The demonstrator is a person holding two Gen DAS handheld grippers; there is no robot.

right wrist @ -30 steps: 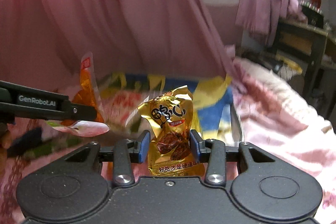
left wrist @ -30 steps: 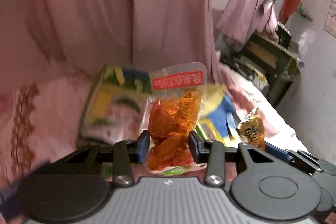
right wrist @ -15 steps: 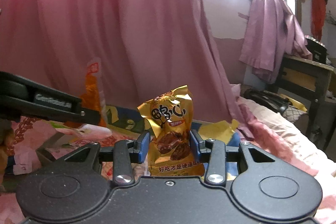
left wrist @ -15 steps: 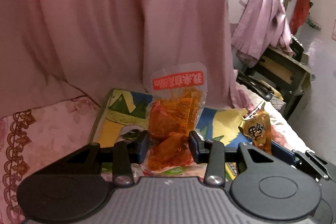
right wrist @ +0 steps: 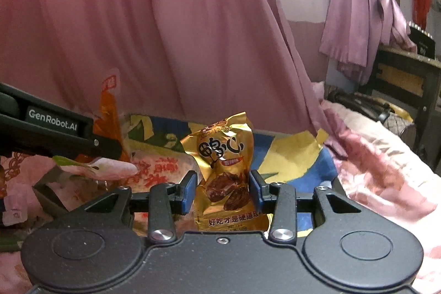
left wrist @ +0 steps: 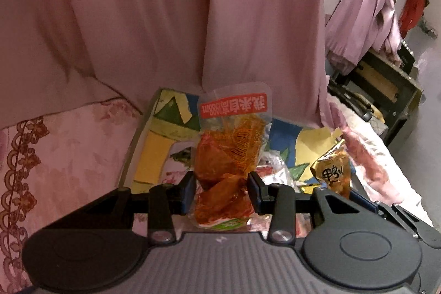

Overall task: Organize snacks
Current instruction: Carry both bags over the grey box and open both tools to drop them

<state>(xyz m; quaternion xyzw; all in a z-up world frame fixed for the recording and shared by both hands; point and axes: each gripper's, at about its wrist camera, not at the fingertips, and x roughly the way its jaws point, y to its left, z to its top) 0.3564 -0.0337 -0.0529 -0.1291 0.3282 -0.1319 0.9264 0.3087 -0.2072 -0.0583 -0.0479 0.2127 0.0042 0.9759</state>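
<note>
My left gripper (left wrist: 222, 190) is shut on a clear packet of orange snacks (left wrist: 230, 156) with a red label, held upright above a box. My right gripper (right wrist: 222, 190) is shut on a gold snack packet (right wrist: 224, 167) with black characters, also held upright. The gold packet shows at the right of the left wrist view (left wrist: 335, 172). The left gripper and its orange packet (right wrist: 109, 115) show at the left of the right wrist view. Below both lies an open box (left wrist: 150, 145) with yellow, blue and green flaps, with several snack packets (left wrist: 275, 170) inside.
A pink curtain (left wrist: 165, 18) hangs close behind the box. Pink patterned bedding (left wrist: 55, 156) lies left and right (right wrist: 386, 170). A dark wooden desk (left wrist: 386, 90) with clothes hung over it stands at the far right.
Both grippers have risen and tilted up with their packets; the box now sits lower in view and the curtain fills more of it. The grips are unchanged.
</note>
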